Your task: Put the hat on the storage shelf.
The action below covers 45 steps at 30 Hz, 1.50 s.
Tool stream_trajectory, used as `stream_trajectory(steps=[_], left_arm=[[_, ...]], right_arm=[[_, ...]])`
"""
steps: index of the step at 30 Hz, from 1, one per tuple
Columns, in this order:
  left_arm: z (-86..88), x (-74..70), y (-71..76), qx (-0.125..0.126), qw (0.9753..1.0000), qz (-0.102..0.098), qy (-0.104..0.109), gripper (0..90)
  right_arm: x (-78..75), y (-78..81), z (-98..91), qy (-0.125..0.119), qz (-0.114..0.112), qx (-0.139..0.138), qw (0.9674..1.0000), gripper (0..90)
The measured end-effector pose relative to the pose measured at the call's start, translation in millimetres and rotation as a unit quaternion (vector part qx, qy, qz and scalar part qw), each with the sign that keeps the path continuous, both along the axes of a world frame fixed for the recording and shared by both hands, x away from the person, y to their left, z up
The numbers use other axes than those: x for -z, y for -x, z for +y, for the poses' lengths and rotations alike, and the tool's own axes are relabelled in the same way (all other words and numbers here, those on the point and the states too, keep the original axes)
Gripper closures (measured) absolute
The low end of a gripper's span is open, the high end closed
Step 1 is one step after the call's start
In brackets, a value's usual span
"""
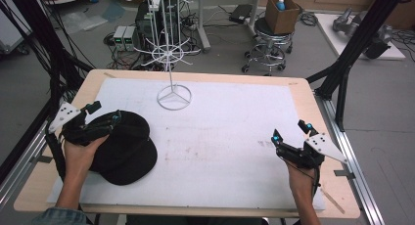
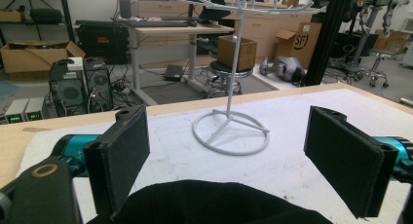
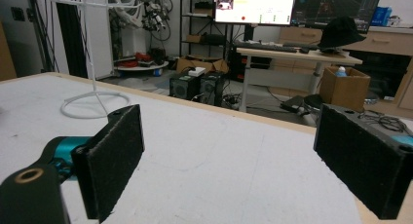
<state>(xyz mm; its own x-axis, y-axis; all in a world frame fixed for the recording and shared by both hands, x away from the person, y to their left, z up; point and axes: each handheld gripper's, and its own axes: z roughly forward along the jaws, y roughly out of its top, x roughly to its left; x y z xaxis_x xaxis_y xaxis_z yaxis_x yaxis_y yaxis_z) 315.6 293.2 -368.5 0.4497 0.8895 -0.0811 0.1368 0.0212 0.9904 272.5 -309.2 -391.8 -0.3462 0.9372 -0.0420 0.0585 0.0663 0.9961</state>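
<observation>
Evidently, a black cap [image 1: 125, 146] is lying at the left side of the desk [image 1: 303, 95], on its white mat [image 1: 230, 137], and the left gripper [image 1: 105, 115] is held over the cap's crown with its fingers [image 2: 124, 156] spread wide; nothing is pinched between them. In the left gripper view the cap's dark fabric is seen just below and between the fingers. The right gripper [image 1: 291, 132] is held near the desk's right edge, well apart from the cap, likewise spread and empty. The step in hand is judged to be a grasp of the cap, perhaps for hanging on the white wire rack [image 1: 171, 63] standing at the far middle of the mat. A firm fold of fabric should be taken rather than the smooth dome, since soft cloth may slip from a shallow pinch.
</observation>
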Motion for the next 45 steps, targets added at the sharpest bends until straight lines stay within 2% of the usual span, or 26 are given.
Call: stream_trajectory(steps=[5, 18, 27, 31, 35, 39, 43, 45], left_arm=[[1.0, -0.1, -0.1, -0.003, 1.0000, 0.000, 0.001, 17.0], [1.0, -1.3, 2.0, 0.004, 1.0000, 0.000, -0.004, 17.0], [9.3, 1.4, 1.8, 0.022, 0.9997, 0.006, 0.006, 17.2], [11.2, 4.0, 0.3, 0.028, 0.9995, 0.016, -0.003, 18.3], [10.9, 6.7, -1.0, 0.044, 0.9985, 0.020, -0.025, 18.3], [12.7, 7.4, -1.5, 0.057, 0.9972, 0.029, -0.038, 19.3], [21.8, 3.3, 0.5, 0.057, 0.9965, 0.028, -0.055, 19.9], [31.5, 0.0, 3.2, 0.054, 0.9971, 0.025, -0.048, 19.9]], right_arm=[[1.3, -1.2, 1.0, 0.002, 0.005, -0.003, 1.0000, 10.2], [0.4, 0.0, 2.1, 0.003, 0.001, -0.002, 1.0000, 10.2], [0.5, -1.3, 2.2, 0.005, -0.001, -0.003, 1.0000, 10.2], [0.8, -1.5, 3.4, 0.006, 0.002, -0.005, 1.0000, 10.2], [0.8, -1.5, 3.2, 0.005, 0.002, -0.006, 1.0000, 10.2], [0.8, -1.2, 3.0, 0.003, 0.004, -0.006, 1.0000, 10.2], [1.2, -1.5, 3.1, 0.006, 0.005, -0.007, 0.9999, 10.2], [1.4, -1.3, 3.1, 0.006, 0.005, -0.007, 0.9999, 10.2]])
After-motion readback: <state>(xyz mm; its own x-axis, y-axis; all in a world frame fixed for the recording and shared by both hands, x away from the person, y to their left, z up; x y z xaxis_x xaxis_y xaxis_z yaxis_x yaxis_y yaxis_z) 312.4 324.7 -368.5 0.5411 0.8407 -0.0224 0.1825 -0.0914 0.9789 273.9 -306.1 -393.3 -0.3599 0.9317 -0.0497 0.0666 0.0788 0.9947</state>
